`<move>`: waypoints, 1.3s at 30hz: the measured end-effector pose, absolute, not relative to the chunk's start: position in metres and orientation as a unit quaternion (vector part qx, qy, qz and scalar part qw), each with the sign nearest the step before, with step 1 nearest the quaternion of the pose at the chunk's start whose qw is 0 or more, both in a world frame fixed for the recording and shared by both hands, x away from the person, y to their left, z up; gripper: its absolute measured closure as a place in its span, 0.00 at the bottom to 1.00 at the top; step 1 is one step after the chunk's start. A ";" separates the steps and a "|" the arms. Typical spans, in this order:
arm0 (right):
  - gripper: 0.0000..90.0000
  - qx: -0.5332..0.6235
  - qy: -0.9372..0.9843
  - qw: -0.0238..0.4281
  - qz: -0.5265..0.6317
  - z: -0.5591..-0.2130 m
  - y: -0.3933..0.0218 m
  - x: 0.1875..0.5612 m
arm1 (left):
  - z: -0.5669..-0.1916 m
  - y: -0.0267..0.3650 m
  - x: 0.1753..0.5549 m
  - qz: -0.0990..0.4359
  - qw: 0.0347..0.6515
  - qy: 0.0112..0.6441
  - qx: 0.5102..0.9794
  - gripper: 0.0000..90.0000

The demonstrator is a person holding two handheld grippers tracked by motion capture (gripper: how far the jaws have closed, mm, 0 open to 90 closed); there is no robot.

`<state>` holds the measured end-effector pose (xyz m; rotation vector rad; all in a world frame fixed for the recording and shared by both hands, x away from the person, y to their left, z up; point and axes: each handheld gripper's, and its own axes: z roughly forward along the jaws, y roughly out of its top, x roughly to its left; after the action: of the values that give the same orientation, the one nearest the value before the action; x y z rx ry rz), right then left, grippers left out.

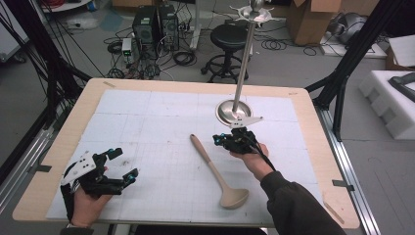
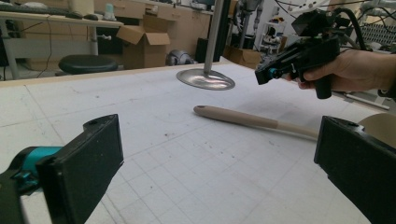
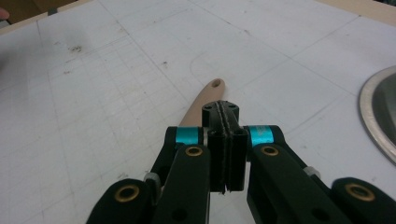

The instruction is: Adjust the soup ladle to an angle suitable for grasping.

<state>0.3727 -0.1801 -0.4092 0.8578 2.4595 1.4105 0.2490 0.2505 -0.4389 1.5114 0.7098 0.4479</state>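
Centrally on the white mat (image 1: pixel 147 122) lay a beige ladle (image 1: pixel 215 171), its bowl toward the person and its handle end, pierced by a small hole, pointing toward the far side of the table (image 1: pixel 49 161). No jaw touched it. Right gripper (image 1: pixel 218 140): held above the mat just right of the ladle's handle, near its far end, jaws pressed flat together with nothing between them; the right gripper view showed the closed pads (image 3: pixel 225 140) directly over the handle tip (image 3: pixel 212 88). Left gripper (image 1: pixel 122 164): resting in a hand near the left near corner of the mat, well apart from the ladle, jaws standing wide and empty; in the left gripper view the two black pads (image 2: pixel 79 168) framed the mat, with the ladle (image 2: pixel 247 119) lying across the middle distance and the right gripper (image 2: pixel 266 73) above it. Beyond the ladle, a steel stand (image 1: pixel 235 110) with a round base stood upright on the mat's far right, its pole rising just behind the right gripper. Behind the table: a black stool (image 1: pixel 227 39) on the floor.
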 end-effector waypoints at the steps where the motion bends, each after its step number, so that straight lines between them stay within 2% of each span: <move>1: 1.00 0.288 0.829 0.086 0.472 -0.409 -0.177 0.374 | -0.439 0.250 0.249 0.197 0.649 0.312 0.665 0.02; 21: 1.00 0.277 0.863 0.077 0.416 -0.436 -0.135 0.408 | -0.440 0.250 0.247 0.192 0.650 0.310 0.666 0.02; 39: 1.00 0.281 0.871 0.056 0.399 -0.448 -0.120 0.428 | -0.442 0.252 0.245 0.189 0.646 0.312 0.670 0.02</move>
<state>0.4276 -0.1197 -0.4480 0.8511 2.6428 1.2102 0.2454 0.2517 -0.4416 1.5241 0.7109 0.4310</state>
